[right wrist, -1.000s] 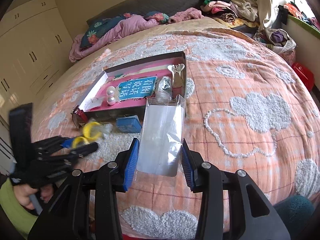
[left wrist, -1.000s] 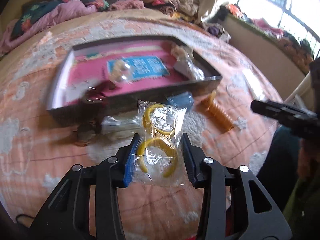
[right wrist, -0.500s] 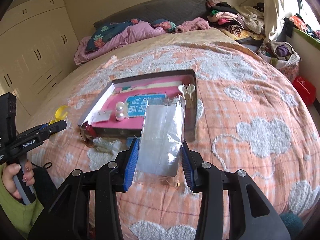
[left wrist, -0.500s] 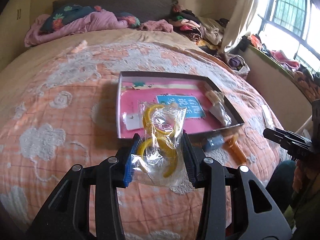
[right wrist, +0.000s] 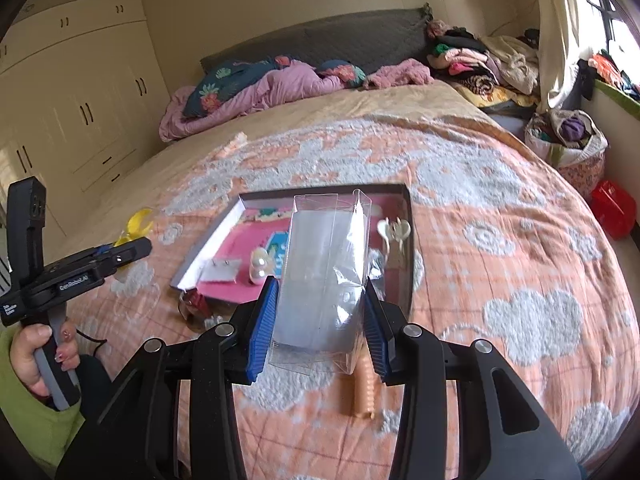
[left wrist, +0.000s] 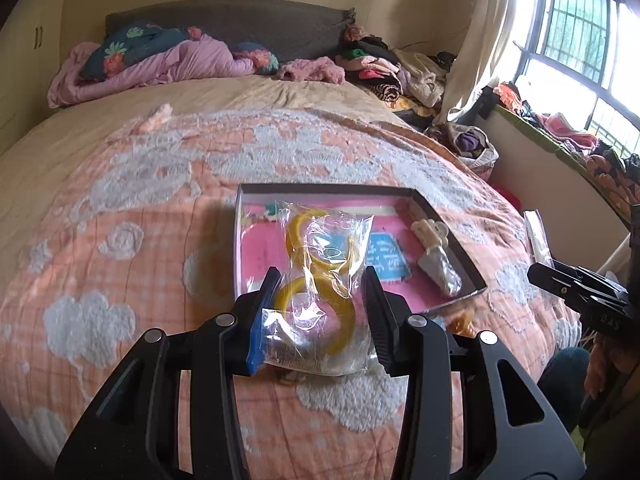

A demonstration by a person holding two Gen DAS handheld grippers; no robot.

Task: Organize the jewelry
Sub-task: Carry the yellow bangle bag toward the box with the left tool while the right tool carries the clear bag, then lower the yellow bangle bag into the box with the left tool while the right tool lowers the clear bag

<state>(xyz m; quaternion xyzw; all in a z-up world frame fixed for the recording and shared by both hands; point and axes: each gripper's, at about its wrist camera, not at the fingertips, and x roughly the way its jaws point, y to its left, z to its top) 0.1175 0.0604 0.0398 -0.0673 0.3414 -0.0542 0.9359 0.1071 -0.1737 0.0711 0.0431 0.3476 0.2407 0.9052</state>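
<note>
Peach-and-white bedding covers the bed [left wrist: 120, 240] where you are sorting, and both of your loads have come up off it over the last second.

At nine o'clock of the right wrist view your left gripper [right wrist: 132, 250] shows from the side, a hand [right wrist: 38, 354] on its grip. Its jaws are clenched on a clear bag [left wrist: 320, 292] holding two yellow bangles [left wrist: 316, 276], which has risen from low over the bedding's near clutter to hang in front of the open tray [left wrist: 448, 232]. The tray, pink inside, sits at twelve o'clock of those jaws; a pearl pair [right wrist: 259, 266] lies near its front wall and a pale hair clip [left wrist: 434, 256] in a wrapper at its right side.

Further right, your right gripper [right wrist: 320, 320] clamps an empty clear plastic box [right wrist: 326, 276] upright, and it has lifted too. An orange ridged piece [right wrist: 362, 394] lies on the bedding just under those jaws at five o'clock.

With both lifted, you look set to bring bag and box together, the bangles going in, though the box mouth faces away from you.
</note>
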